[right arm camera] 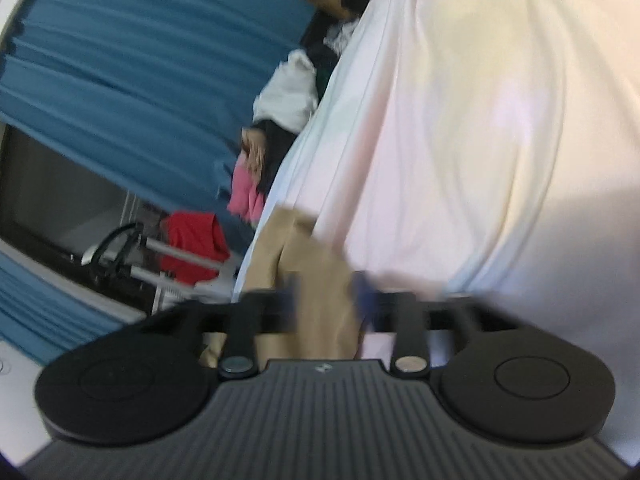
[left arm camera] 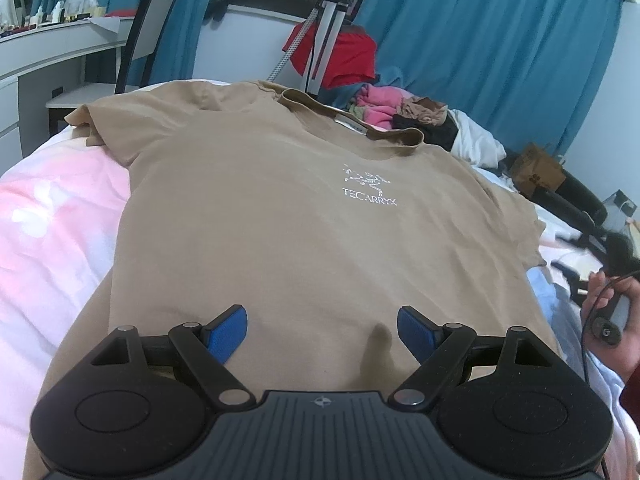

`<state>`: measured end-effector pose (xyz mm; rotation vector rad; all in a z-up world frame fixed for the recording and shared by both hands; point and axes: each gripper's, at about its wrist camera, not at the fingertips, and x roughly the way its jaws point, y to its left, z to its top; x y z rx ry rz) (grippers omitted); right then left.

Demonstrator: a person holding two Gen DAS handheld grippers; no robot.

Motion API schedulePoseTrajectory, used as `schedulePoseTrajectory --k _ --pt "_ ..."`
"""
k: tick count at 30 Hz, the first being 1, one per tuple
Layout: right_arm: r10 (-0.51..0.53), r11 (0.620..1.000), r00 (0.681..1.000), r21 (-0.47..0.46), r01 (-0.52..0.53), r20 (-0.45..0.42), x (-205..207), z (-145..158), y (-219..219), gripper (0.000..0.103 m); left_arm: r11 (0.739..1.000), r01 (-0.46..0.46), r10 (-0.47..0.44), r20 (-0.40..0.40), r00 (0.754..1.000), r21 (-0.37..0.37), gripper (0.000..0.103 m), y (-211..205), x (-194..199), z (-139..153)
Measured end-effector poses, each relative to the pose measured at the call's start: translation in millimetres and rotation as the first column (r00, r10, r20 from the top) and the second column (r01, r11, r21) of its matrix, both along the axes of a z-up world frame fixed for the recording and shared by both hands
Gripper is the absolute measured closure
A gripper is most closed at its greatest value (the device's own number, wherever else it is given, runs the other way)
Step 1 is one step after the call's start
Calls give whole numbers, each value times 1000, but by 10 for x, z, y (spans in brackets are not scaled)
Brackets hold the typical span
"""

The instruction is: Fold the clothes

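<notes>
Left gripper (left arm camera: pixel 322 330) low over tan T-shirt (left arm camera: pixel 280 208) hem on bed (left arm camera: pixel 52 232), jaws spread wide; right gripper (right arm camera: pixel 326 300) rolled sideways, blurred, jaws pinching tan cloth.

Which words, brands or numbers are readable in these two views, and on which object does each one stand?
"TECARRYX": white print under a white emblem on the chest of the tan T-shirt.
Neck tag inside the tan T-shirt's collar: too small to read.
Cardboard box beside the bed: dark marks, too small to read.
Small round emblem on each tool's body: a symbol, no letters.
Right wrist view: blurred, no readable text.
</notes>
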<state>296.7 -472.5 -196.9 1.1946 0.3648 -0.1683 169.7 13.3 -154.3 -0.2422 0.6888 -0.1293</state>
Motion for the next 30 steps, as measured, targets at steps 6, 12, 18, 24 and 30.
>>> schedulePoseTrajectory --k 6,12,18,24,30 --pt "46 998 998 42 -45 -30 101 -72 322 16 1000 5 -5 -5 1000 0 19 -10 -22 -3" --pt "46 998 989 -50 -39 144 329 -115 368 16 1000 1 -1 -4 1000 -10 19 6 -21 2" --pt "77 970 973 -243 -22 218 568 11 450 17 1000 -2 2 -8 1000 -13 19 21 -1 -20" --pt "-17 954 1000 -299 19 11 708 -41 479 42 1000 -10 10 -1 1000 11 19 -2 28 -31" --pt "-73 954 997 -290 72 7 627 4 488 39 1000 -11 11 -8 1000 13 19 6 33 -45"
